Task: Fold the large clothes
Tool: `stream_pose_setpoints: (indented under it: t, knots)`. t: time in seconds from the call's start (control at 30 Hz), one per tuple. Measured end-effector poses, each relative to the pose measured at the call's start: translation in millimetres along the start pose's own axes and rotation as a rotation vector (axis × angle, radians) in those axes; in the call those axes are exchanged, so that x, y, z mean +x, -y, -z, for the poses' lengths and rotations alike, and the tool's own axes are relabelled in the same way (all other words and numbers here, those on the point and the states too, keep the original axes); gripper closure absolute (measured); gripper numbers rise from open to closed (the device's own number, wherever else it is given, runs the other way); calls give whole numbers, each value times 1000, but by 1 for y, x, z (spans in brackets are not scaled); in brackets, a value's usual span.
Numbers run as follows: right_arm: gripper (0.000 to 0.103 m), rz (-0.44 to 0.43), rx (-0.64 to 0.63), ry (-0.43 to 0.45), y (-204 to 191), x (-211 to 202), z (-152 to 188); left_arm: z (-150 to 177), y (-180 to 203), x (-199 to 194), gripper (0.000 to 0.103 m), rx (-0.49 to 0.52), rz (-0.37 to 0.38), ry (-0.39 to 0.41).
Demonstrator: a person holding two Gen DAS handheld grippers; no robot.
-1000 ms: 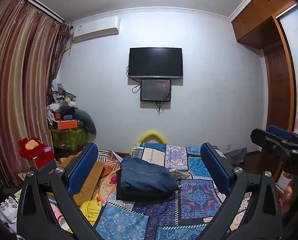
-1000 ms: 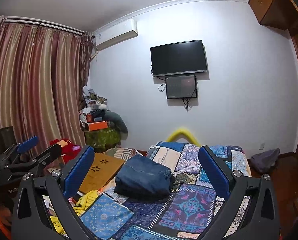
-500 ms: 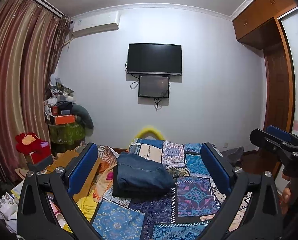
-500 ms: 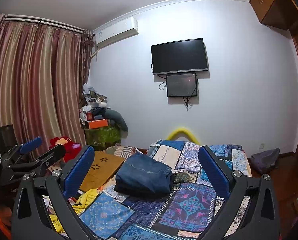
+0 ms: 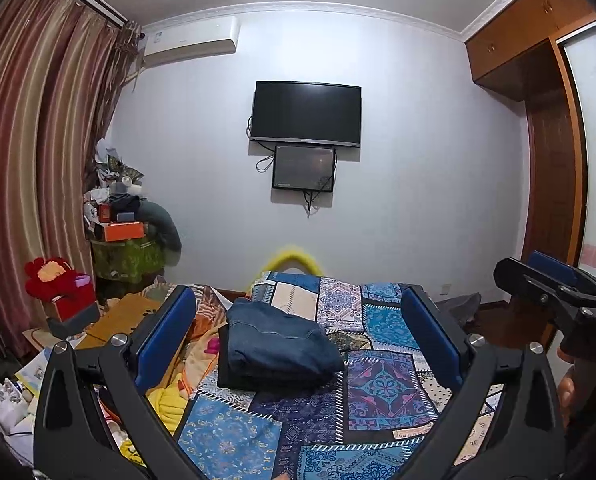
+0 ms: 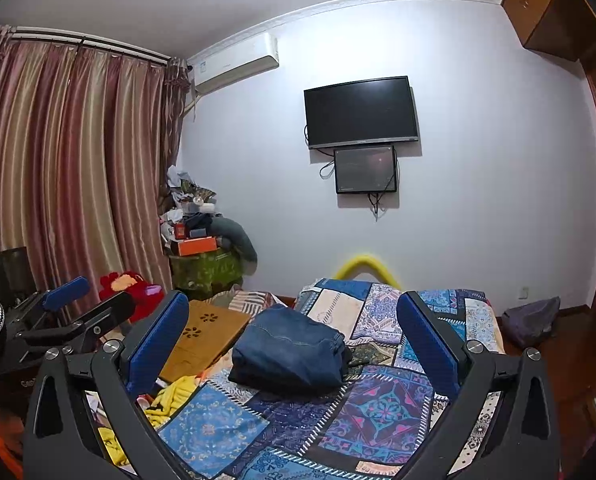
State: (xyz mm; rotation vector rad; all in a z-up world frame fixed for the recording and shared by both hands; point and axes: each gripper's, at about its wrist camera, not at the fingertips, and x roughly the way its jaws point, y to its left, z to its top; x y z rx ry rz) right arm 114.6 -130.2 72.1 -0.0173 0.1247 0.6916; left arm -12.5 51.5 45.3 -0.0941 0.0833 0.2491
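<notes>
A folded pair of dark blue jeans (image 5: pixel 276 346) lies as a thick stack on the patchwork bedspread (image 5: pixel 382 384), seen in both views (image 6: pixel 290 354). My left gripper (image 5: pixel 298 340) hangs open well back from the jeans, nothing between its blue pads. The right gripper (image 6: pixel 294 348) is open too and empty, also held back above the bed's near part (image 6: pixel 382 408). Each gripper shows in the other's view: the right one at the right edge (image 5: pixel 554 292), the left one at the left edge (image 6: pixel 74 312).
A wooden lap table (image 6: pixel 208 338) and yellow cloth (image 6: pixel 174 396) lie left of the jeans. Red plush toy (image 5: pixel 54 276), a cluttered green stand (image 5: pixel 128 256) and striped curtains (image 5: pixel 30 168) fill the left. A TV (image 5: pixel 306 114) hangs on the far wall; wardrobe (image 5: pixel 550 152) at right.
Both cameras have tilted slightly upward and drawn back a little, so the jeans sit lower in view. The jeans have not moved and both grippers stay open.
</notes>
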Motion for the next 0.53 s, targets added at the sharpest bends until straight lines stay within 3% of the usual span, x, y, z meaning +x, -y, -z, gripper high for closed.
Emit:
stream_pose_setpoints:
  t: [0.53]
  knots:
    - [0,-3,-11,-24,-2,9,2,6,-5,4,0,-2,-16,-23]
